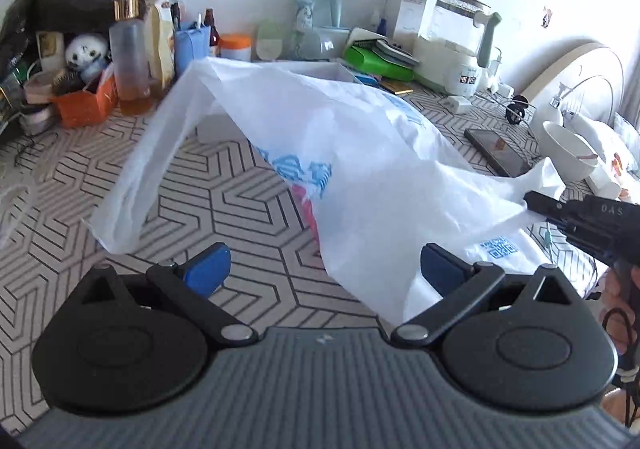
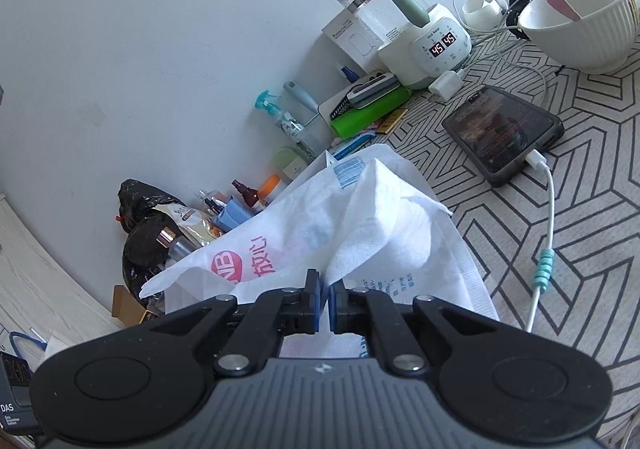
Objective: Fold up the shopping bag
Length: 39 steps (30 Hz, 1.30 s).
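Black linkage grippers (image 1: 325,269) with blue pads (image 1: 208,269), silver screws, ribbed grey housing.

I noted a plain white wall (image 2: 160,49) behind the table (image 1: 240,201), which wore a grey geometric-patterned cloth. Clutter lined its far edge. Soft daylight, no harsh shadows.

Around the white shopping bag (image 1: 360,153) with blue and pink print lie a grey-lined geometric white tablecloth (image 1: 224,201), a black phone (image 2: 504,131), a plain white bowl (image 2: 580,25) and a bright green case (image 2: 370,111).
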Each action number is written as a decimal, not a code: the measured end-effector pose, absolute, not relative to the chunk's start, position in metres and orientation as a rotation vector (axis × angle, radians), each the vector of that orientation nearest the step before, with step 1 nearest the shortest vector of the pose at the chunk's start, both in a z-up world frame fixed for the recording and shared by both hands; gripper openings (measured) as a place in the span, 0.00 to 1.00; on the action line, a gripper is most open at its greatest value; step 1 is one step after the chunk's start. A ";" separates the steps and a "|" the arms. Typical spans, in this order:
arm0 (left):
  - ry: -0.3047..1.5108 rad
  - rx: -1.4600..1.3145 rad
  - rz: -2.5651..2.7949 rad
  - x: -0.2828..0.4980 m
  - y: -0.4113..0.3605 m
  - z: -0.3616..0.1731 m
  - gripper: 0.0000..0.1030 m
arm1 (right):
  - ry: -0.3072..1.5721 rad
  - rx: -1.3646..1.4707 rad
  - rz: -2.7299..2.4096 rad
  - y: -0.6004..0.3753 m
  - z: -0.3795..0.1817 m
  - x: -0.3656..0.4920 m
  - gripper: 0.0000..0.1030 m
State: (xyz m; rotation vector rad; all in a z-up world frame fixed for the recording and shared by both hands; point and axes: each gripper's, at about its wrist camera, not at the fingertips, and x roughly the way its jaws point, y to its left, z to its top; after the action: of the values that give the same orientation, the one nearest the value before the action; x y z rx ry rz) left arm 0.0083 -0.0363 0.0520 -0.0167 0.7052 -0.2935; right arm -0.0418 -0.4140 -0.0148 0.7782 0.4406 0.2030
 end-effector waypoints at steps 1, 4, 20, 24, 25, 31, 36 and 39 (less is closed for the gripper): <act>0.708 -0.014 -0.283 0.012 -0.038 0.052 1.00 | 0.441 0.788 0.213 -0.414 -0.015 -0.046 0.05; 0.741 -0.001 -0.287 0.027 -0.050 0.043 1.00 | 0.451 0.799 0.227 -0.416 -0.017 -0.057 0.05; 0.752 0.408 -0.228 0.024 -0.117 -0.018 1.00 | 0.602 0.591 0.040 -0.425 -0.004 -0.084 0.40; 0.745 0.430 -0.228 0.022 -0.118 -0.015 1.00 | 0.455 0.486 0.111 -0.412 0.034 -0.108 0.41; 0.743 0.436 -0.227 0.022 -0.119 -0.014 1.00 | 0.432 0.458 0.155 -0.405 0.039 -0.108 0.41; 0.780 0.435 -0.253 0.024 -0.115 -0.012 1.00 | 0.528 0.321 0.290 -0.357 0.030 -0.068 0.41; 0.807 0.397 -0.272 0.026 -0.106 -0.013 1.00 | 0.722 0.310 0.226 -0.344 -0.009 -0.046 0.41; 0.813 0.371 -0.285 0.027 -0.102 -0.015 1.00 | 0.748 0.314 0.234 -0.352 -0.024 -0.051 0.54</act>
State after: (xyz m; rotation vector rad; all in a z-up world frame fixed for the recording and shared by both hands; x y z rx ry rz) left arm 0.0268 -0.1020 -0.0149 0.3705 0.8127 -0.2849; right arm -0.0508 -0.3518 -0.0238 0.3143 0.7484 0.2339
